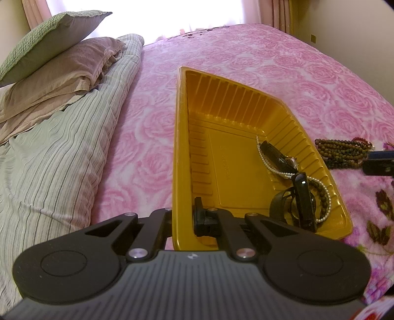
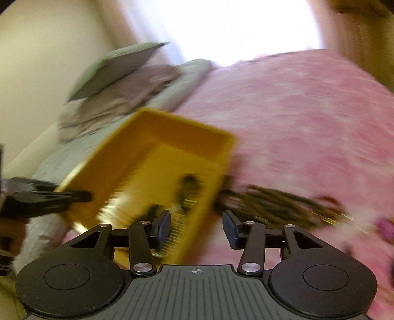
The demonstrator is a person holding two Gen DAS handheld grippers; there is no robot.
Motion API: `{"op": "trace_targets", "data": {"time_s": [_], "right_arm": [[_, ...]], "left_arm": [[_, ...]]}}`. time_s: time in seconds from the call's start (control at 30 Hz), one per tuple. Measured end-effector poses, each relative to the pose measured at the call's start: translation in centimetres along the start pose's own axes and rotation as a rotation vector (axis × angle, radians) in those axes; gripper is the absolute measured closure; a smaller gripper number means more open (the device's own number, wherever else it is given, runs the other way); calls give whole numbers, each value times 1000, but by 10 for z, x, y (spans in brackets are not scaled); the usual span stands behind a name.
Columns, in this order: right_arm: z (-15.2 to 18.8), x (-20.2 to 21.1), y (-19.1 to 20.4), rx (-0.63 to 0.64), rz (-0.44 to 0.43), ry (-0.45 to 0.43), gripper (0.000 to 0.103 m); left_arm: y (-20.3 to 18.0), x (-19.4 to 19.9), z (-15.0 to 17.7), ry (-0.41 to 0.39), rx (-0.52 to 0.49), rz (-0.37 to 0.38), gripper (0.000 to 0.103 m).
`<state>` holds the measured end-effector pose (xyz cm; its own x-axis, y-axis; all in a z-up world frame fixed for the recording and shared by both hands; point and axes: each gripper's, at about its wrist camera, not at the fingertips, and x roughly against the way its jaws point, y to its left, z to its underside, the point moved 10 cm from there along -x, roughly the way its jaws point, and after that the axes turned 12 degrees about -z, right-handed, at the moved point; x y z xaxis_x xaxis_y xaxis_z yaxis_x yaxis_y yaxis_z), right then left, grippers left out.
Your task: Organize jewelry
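The left gripper pinched the yellow tray wall (steadying it); the right gripper, gaping empty, needed the brown beads next.

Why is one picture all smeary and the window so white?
Right wrist view: motion blur smears the yellow tray and the brown beads, though the right gripper itself looks sharp. Left wrist view: crisp, with the pearl strand clear. In both views the window is blown out white, and fisheye bends the bed's edges.
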<state>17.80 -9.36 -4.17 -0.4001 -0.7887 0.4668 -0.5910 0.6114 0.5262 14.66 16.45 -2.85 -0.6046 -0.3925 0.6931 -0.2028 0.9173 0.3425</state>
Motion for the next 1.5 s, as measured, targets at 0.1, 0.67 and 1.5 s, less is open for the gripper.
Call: {"op": "trace_targets", "data": {"time_s": [0.1, 0.67, 1.5], "right_arm": [[8, 29, -32, -30, 112, -38, 55], [17, 41, -109, 142, 396, 7, 56], [-2, 15, -46, 322, 276, 4, 95]], "left_arm": [[0, 0, 0, -1, 0, 0, 100], [0, 2, -3, -1, -10, -10, 100], [-2, -2, -2, 0, -16, -11, 100]]}}
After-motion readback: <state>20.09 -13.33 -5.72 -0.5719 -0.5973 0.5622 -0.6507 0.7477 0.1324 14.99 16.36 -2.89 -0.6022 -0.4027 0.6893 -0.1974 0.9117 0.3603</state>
